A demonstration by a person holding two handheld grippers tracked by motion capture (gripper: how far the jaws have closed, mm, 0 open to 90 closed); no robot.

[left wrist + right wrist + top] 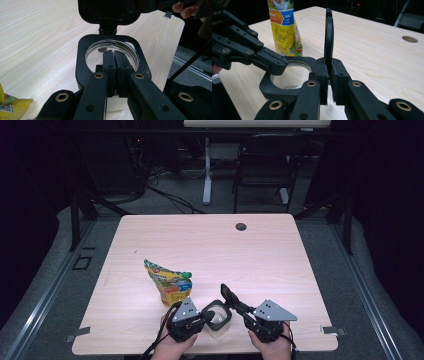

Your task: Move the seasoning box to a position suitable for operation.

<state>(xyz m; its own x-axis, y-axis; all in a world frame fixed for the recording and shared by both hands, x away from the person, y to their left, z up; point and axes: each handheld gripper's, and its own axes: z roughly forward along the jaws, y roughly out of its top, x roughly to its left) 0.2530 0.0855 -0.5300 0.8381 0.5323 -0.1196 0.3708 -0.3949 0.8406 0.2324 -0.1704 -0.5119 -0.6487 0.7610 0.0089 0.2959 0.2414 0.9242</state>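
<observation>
My left gripper (202,318) is clamping the jar (218,320) rim near the desk's (260,250) front edge; my right gripper (235,306) is pinching its lid (228,296), hinged open, standing upright. Contents: can't tell.

Around my table, away from the work

A colourful snack pouch (170,282) with a green cap stood left of centre on the pale wooden table (260,255), its yellow lower half facing me. A round grommet hole (241,226) sat in the tabletop near the far edge, right of centre. Beyond the table, a dark chair (265,165) stood on the grey floor (175,200) at the far right, beside a white desk leg (207,170). Black cables (165,195) trailed across the floor at the far left. Small metal clips (330,330) jutted from the near corners, and metal rails (35,310) ran along both sides.
</observation>
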